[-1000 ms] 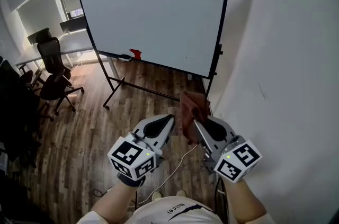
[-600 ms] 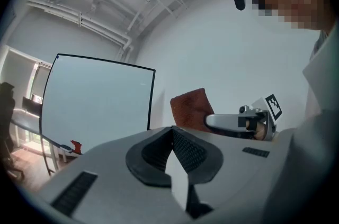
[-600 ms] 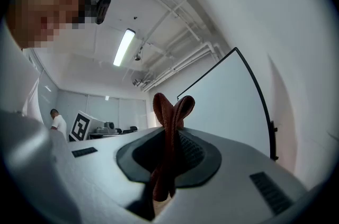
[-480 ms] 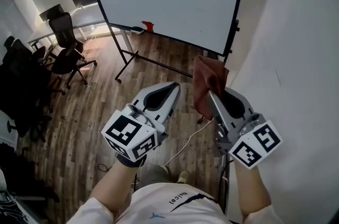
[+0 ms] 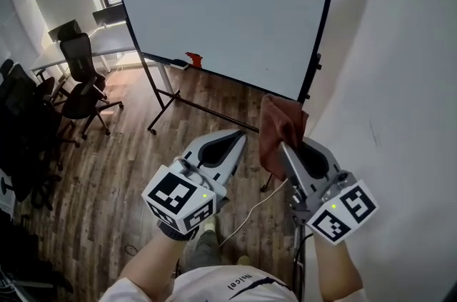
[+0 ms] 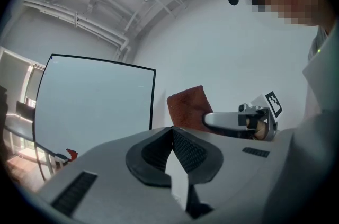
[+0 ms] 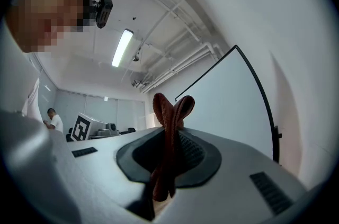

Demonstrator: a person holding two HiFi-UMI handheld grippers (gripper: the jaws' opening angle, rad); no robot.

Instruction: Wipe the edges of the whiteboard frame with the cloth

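the cloth is a rust-brown, soft terry piece, light and floppy by the look of it; it is pinched in the right gripper, whose jaws are clenched on a fold so that a doubled loop stands up past the tips. it should drape and give under pressure, so a hold low on the bunch, as here, likely leaves enough free fabric to wrap over a thin rail. the left gripper has its jaws pressed together with nothing between them. the whiteboard stands ahead on a wheeled stand, its dark frame narrow, hard and probably smooth; the right edge runs close to the white wall. a small red thing sits on the tray. the floor is wood plank, with office chairs and a desk off to the left.
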